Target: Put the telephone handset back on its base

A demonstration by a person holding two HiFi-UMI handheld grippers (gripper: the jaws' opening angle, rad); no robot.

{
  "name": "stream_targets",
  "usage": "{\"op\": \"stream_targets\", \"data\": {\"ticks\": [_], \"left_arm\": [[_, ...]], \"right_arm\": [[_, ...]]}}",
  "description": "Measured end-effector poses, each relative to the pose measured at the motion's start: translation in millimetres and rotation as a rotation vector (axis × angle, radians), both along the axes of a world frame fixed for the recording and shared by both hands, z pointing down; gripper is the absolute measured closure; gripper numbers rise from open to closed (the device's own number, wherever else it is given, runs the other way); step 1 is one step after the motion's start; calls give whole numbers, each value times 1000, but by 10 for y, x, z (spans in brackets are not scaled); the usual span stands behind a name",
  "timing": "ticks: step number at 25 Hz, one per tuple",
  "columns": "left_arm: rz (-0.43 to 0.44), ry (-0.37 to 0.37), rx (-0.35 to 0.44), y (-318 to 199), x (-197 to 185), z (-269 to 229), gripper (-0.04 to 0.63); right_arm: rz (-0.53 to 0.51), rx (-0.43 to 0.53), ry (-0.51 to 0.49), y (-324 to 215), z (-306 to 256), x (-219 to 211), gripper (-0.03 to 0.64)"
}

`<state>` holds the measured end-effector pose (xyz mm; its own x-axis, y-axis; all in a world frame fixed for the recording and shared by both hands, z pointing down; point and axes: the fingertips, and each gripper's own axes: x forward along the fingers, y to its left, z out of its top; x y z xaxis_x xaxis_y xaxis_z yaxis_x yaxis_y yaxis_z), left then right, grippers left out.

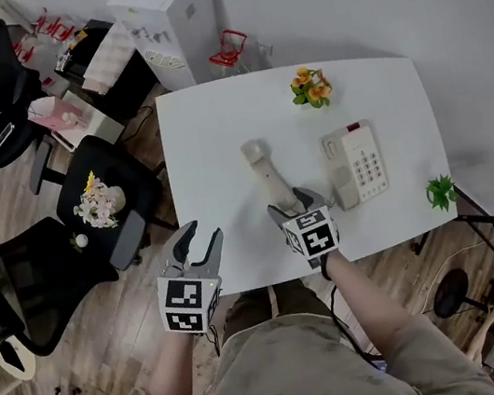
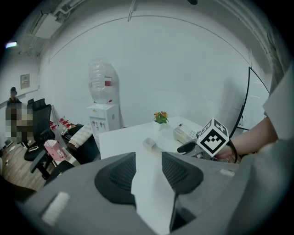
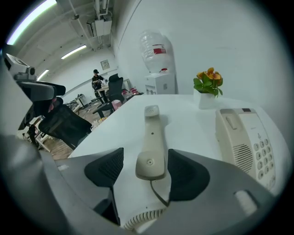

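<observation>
A beige telephone handset (image 1: 266, 171) lies flat on the white table (image 1: 209, 142), left of its beige base (image 1: 355, 163) with the keypad. My right gripper (image 1: 293, 202) is open over the handset's near end. In the right gripper view the handset (image 3: 151, 147) sits between the two fingers, with a gap on each side, and the base (image 3: 248, 137) stands to the right. The coiled cord (image 3: 142, 218) runs under the gripper. My left gripper (image 1: 202, 236) is open and holds nothing, at the table's front left edge. The left gripper view shows the handset (image 2: 150, 144) farther off.
A small pot of orange flowers (image 1: 311, 86) stands at the table's far side. A little green plant (image 1: 440, 193) sits at the right front corner. Black office chairs (image 1: 100, 194) stand left of the table, and a white water dispenser (image 1: 174, 25) stands behind it.
</observation>
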<state>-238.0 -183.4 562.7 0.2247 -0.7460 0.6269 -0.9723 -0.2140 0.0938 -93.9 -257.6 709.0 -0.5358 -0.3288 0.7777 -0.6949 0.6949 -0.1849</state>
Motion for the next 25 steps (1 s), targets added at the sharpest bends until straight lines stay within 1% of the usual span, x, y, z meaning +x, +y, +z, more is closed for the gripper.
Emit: {"op": "stream_targets", "data": {"ticks": [3,6,8,10,11,14,17,20,25], "left_arm": [[-1,11,-24,29,-13,90,420],[-13,35,-34,57,-39,145,420],[-18,32,-37,75,-62,175,420],[-16,28,-50,94,-68,207,420],[-15,27,-55,104,-72,223,420],[-16,21,-61,140,-92,257,420],[-20,12,-61,170,-113,272,420],[-20,19,-66,189,-91,251,420],[-12,14,-53,202,-42,185,420]], "right_arm": [[11,-11,39,-32,166,-20,295],[2,9,99,-71,267,-21,296],[-6,15,144,-89,292,-28,298],[-12,14,178,-101,298,-47,320],[-16,12,192,-102,311,-51,336],[-24,-12,211,-82,354,-41,339],[-18,-71,165,-69,356,-38,344],[0,-106,108,-68,278,-46,344],[58,-171,5,-2,153,-30,345]]}}
